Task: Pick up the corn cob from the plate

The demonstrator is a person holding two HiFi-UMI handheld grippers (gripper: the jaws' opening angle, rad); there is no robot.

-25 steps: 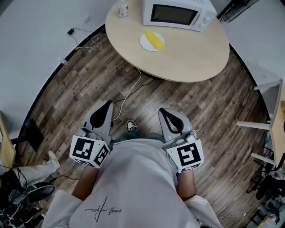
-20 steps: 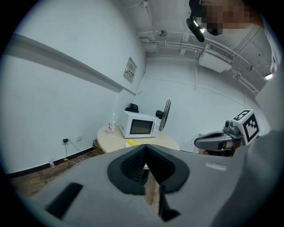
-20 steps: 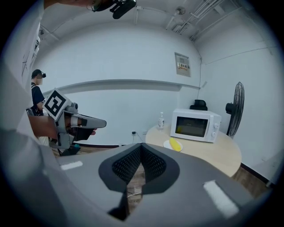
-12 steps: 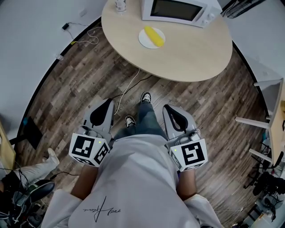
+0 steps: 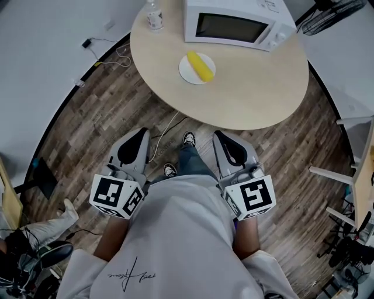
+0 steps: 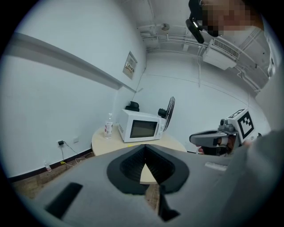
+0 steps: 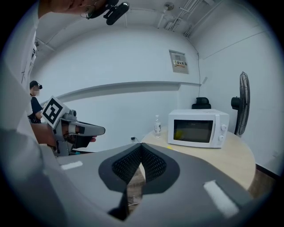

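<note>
A round table (image 5: 251,87) stood ahead of me on the wood floor, the corn cob (image 5: 199,66) lying on its plate (image 5: 186,75) before the microwave (image 5: 234,23). I held the left gripper (image 5: 139,135) and right gripper (image 5: 219,137) well short of it, both pinched closed on nothing.

In the head view, the top edge cuts off the far side of the microwave (image 5: 234,26) and most of the fan (image 5: 336,9). Another person's leg (image 5: 49,222) runs out past the left edge. In the left gripper view, the left tongs' (image 6: 144,146) own body hides most of the desk (image 6: 106,142), so we cannot find the plate (image 5: 186,69) there. In the right gripper view, the wall sign's (image 7: 179,62) print is too small to read.
</note>
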